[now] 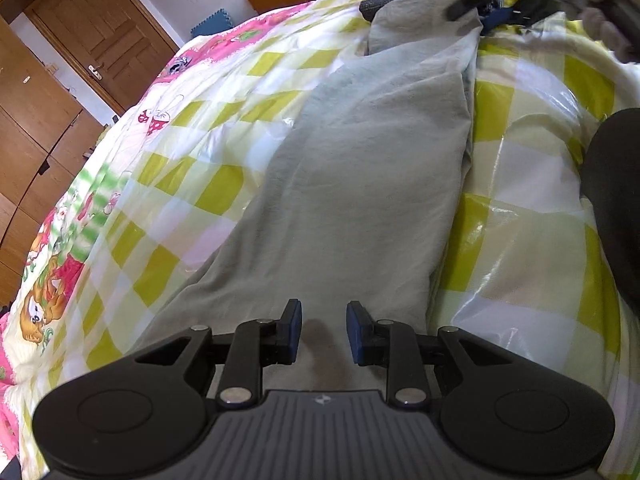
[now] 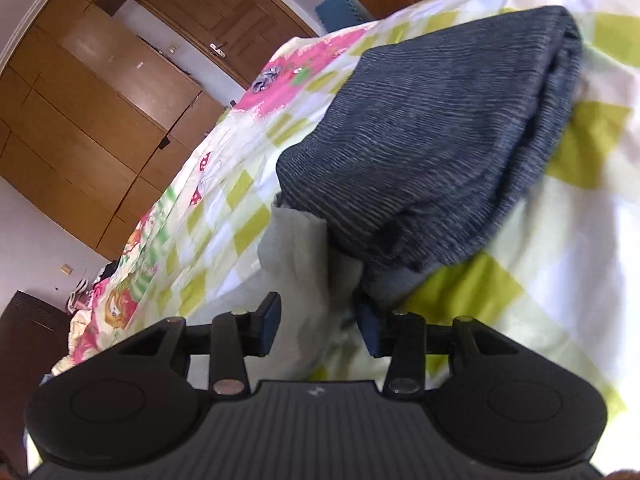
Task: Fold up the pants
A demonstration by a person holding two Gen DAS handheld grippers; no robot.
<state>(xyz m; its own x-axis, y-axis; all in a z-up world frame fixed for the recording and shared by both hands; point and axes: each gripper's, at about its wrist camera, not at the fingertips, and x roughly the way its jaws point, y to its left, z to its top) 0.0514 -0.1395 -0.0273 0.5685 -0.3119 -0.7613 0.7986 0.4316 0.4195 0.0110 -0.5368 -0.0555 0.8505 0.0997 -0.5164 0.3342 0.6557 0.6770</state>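
I see both claws spread over the bed (image 1: 532, 184) — left claw (image 1: 324, 330) above the grey pants (image 1: 360, 184), right claw (image 2: 318, 326) blurred at twelve o'clock, nothing pinched.

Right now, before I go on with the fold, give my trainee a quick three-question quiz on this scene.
1. True or false: the left gripper has its fingers clamped on cloth.
2. What lies at the far end of the grey pants? A. a folded dark blue garment B. a pillow C. a book
3. Fill in: the pants lie on a checked ____.

Key: 1 false, they stand apart above the cloth; 2 A; 3 bedspread.
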